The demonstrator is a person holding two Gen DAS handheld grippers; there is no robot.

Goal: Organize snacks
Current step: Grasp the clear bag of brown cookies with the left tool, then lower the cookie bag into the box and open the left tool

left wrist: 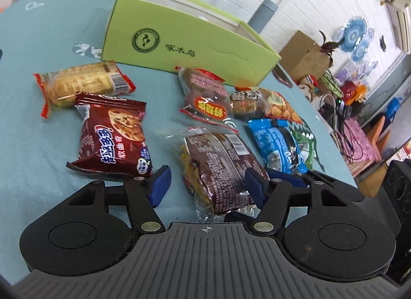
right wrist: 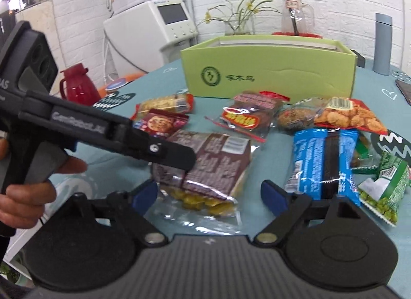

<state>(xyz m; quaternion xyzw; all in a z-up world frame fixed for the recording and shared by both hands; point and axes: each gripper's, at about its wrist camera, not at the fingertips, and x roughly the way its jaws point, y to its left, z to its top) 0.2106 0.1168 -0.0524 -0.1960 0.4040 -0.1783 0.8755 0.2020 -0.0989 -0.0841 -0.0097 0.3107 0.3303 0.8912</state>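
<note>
Several snack packs lie on a teal tablecloth in front of an open green box [left wrist: 185, 42], which also shows in the right wrist view [right wrist: 269, 72]. My left gripper [left wrist: 205, 186] is open around the near end of a brown pack [left wrist: 223, 170]; it shows from the side in the right wrist view [right wrist: 177, 155], over that brown pack [right wrist: 213, 165]. My right gripper [right wrist: 209, 193] is open, with the same pack's near end between its jaws. A red cookie pack [left wrist: 113, 137] lies to the left. A blue pack [right wrist: 323, 162] and a green pea pack [right wrist: 385, 191] lie to the right.
A biscuit roll [left wrist: 82, 85], a dark red pack [left wrist: 205, 96] and an orange pack [right wrist: 349, 114] lie near the box. A glass vase [right wrist: 239, 24], a jug [right wrist: 295, 16] and a grey flask [right wrist: 382, 44] stand behind it. A red kettle [right wrist: 77, 85] stands at left, a phone [right wrist: 404, 90] at right.
</note>
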